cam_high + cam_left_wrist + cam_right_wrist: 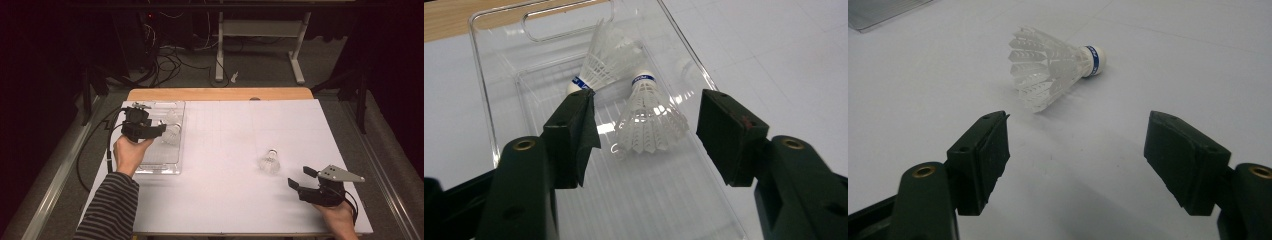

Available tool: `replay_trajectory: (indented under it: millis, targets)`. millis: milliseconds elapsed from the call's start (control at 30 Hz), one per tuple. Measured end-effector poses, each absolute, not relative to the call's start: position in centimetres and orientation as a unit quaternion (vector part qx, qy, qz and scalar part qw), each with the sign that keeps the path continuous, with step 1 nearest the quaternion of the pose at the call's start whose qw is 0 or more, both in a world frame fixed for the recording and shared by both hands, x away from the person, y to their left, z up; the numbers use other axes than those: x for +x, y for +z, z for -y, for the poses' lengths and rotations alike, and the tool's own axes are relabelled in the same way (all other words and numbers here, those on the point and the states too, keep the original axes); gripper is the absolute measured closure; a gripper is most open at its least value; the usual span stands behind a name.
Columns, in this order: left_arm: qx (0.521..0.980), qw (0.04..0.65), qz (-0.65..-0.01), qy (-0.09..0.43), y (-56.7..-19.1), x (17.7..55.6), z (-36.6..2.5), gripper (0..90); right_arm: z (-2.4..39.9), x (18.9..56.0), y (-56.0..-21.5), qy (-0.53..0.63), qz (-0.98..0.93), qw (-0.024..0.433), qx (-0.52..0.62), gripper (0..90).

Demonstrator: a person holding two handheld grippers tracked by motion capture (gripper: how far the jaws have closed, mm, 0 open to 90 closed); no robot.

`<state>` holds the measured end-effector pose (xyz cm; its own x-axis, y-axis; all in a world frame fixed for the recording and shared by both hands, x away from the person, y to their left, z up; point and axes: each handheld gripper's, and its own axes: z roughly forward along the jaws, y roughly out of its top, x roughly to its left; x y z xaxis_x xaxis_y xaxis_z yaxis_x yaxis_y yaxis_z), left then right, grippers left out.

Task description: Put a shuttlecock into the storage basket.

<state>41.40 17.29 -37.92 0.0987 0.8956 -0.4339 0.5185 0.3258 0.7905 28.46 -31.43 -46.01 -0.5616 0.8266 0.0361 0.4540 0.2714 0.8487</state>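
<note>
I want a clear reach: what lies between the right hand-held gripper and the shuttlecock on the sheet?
Nothing: bare white sheet separates the right hand-held gripper from the shuttlecock, seen in the right gripper view.

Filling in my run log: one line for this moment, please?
left gripper open over tray | two shuttlecocks in tray | third shuttlecock on table | right gripper open, facing it

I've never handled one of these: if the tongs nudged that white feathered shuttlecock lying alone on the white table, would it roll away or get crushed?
The white feathered shuttlecock looks very light, so a nudge would probably send it skidding. Lying on its side, its cone shape would likely roll it in a curve around its blue-banded cork tip. The thin feather skirt seems fragile; a grip there might bend it.
</note>
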Motion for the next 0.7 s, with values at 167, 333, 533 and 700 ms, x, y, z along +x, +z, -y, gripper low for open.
replay_trajectory:
  millis: [167,333,533,700]
  targets:
    - [0.554,0.503,-0.637,0.187,-37.9,40.6,-17.1,39.5,31.4,28.5,-46.0,0.436,-0.768,0.214,0.417,26.9]
    - [0.558,0.514,-0.627,0.179,-38.0,39.6,-16.9,40.1,31.4,28.5,-46.0,0.437,-0.767,0.214,0.417,26.8]
    - [0.56,0.525,-0.616,0.176,-38.0,38.7,-16.5,40.2,31.4,28.4,-46.0,0.437,-0.767,0.214,0.418,26.8]
    - [0.561,0.532,-0.61,0.172,-38.0,38.1,-16.2,40.3,31.4,28.4,-46.0,0.437,-0.767,0.214,0.419,26.8]
